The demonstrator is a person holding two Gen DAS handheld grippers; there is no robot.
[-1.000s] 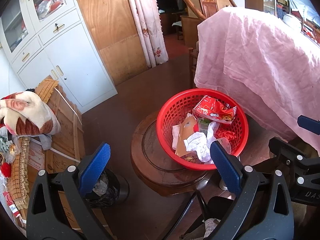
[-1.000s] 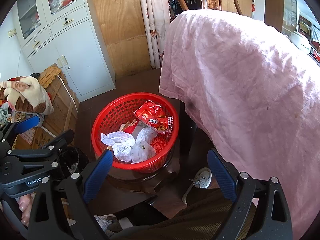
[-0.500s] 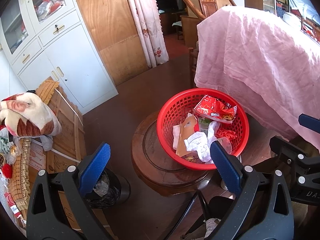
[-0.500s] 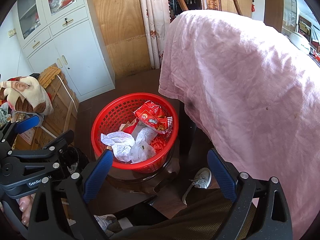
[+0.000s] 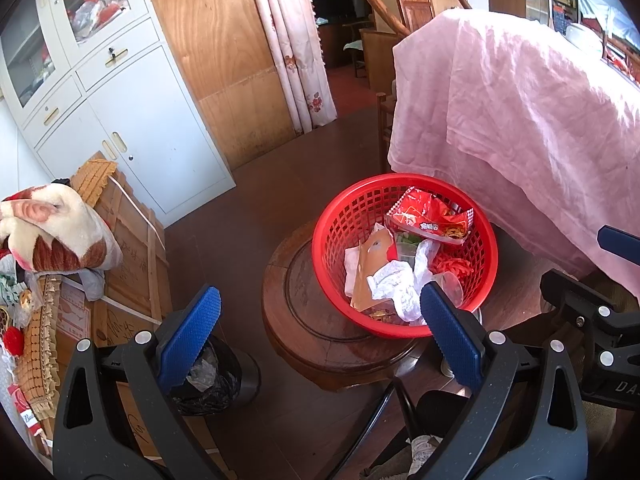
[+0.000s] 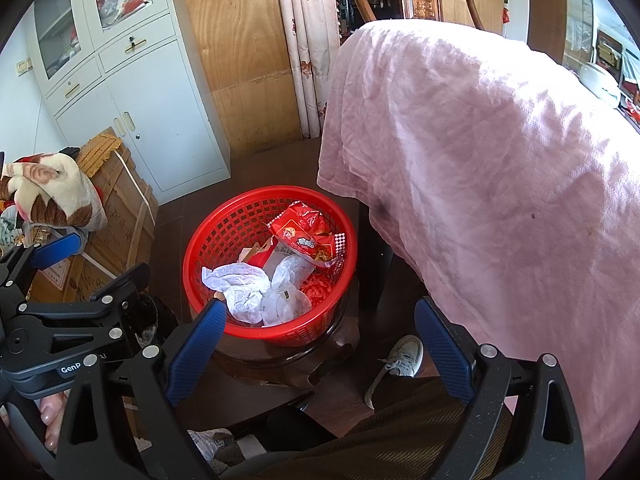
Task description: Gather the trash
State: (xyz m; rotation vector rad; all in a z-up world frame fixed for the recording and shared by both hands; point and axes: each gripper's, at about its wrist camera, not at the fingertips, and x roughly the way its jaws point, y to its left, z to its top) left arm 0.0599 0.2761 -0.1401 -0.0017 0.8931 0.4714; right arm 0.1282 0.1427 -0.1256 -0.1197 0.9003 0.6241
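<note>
A red mesh basket (image 5: 344, 216) (image 6: 224, 224) sits on a round wooden stool (image 5: 304, 312). It holds trash: a red snack bag (image 5: 428, 216) (image 6: 304, 228), crumpled white paper (image 5: 394, 284) (image 6: 240, 280), a torn brown paper bag (image 5: 370, 264) and clear plastic cups (image 6: 286, 298). A black-lined trash bin (image 5: 218, 380) stands on the floor left of the stool. My left gripper (image 5: 316, 332) is open and empty, above and in front of the stool. My right gripper (image 6: 316, 340) is open and empty, just in front of the basket.
A table under a pink cloth (image 5: 520, 112) (image 6: 500, 152) rises right of the basket. Cardboard boxes (image 5: 128, 256) with a folded blanket (image 5: 52, 232) stand at left. White cabinets (image 5: 120, 92) line the back wall. A shoe (image 6: 396, 360) rests on the floor.
</note>
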